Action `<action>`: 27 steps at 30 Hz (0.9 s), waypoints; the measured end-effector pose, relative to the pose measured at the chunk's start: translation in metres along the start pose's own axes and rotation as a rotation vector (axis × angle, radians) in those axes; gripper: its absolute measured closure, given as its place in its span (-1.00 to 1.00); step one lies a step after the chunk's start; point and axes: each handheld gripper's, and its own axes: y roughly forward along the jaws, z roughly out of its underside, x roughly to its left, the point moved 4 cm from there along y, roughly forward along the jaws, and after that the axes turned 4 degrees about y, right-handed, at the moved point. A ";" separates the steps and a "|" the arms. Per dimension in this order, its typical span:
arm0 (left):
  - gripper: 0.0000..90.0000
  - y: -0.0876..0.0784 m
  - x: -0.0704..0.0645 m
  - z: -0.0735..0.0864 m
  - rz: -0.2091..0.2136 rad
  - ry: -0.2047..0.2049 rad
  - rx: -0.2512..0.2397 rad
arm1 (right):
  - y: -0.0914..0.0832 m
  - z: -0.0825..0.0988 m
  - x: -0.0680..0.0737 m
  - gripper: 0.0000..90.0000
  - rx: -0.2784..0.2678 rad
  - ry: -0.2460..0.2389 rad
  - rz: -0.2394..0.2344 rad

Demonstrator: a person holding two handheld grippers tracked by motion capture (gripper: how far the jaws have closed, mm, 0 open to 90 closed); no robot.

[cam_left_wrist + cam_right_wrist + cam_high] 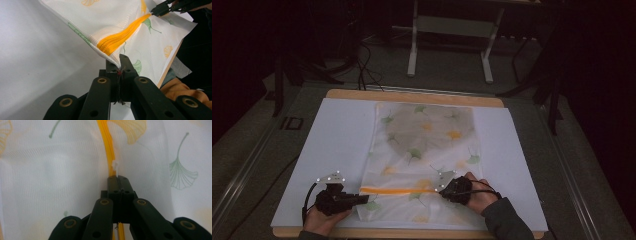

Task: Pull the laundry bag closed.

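The left gripper [119, 65] pinched the mesh bag [117, 22] at its corner beside the orange zipper [120, 40]. The right gripper [118, 180] was clamped on the white zipper pull [115, 166].

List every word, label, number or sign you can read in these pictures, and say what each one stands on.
No readable text in any view.
The mesh bag carries only printed ginkgo leaves, green and yellow, and an orange zipper: no words or brand.
A dark mark on the floor left of the table looks like letters or digits, but it is too small and dim to read.
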 end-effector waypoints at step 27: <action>0.96 -0.001 0.001 0.001 -0.004 -0.002 0.002 | -0.011 0.027 -0.007 1.00 -0.006 0.062 0.006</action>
